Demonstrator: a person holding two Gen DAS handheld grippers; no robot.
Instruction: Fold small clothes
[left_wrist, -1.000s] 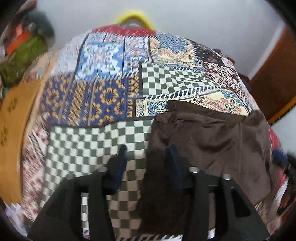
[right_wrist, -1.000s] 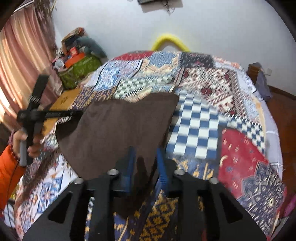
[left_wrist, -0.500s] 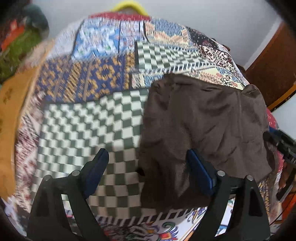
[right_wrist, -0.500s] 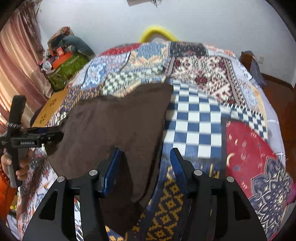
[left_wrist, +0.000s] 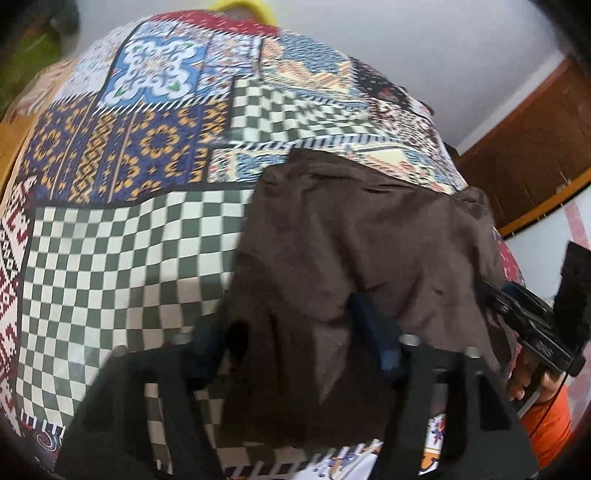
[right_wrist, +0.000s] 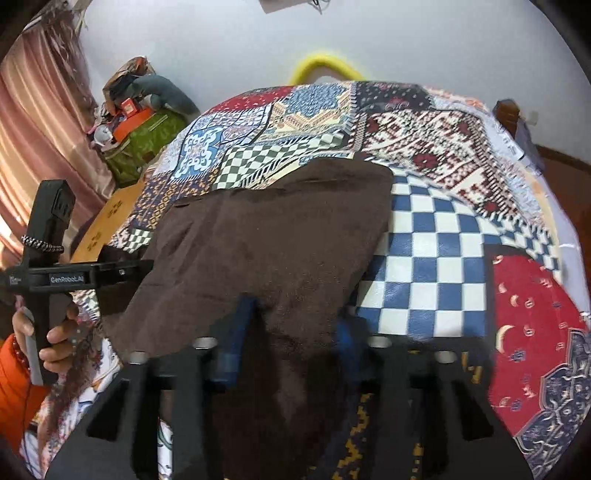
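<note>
A small dark brown garment (left_wrist: 354, 251) lies spread on the patchwork bedspread (left_wrist: 122, 243); it also shows in the right wrist view (right_wrist: 273, 240). My left gripper (left_wrist: 288, 328) straddles its near left edge, blue fingers apart with cloth bunched between them. My right gripper (right_wrist: 295, 325) straddles the garment's near right edge, fingers apart with cloth between. Each gripper shows from the side in the other's view: the right one (left_wrist: 532, 332), the left one (right_wrist: 92, 275).
The bedspread (right_wrist: 443, 258) covers a bed against a white wall. A yellow curved object (right_wrist: 325, 66) sits at the bed's far end. A green bag with clutter (right_wrist: 144, 136) and a pink curtain (right_wrist: 33, 147) stand left. A wooden door (left_wrist: 535, 147) is on the right.
Both grippers were wide open half a second ago; their fingers have narrowed around the garment's near edge. A second ago the right was nearly closed on the cloth.
</note>
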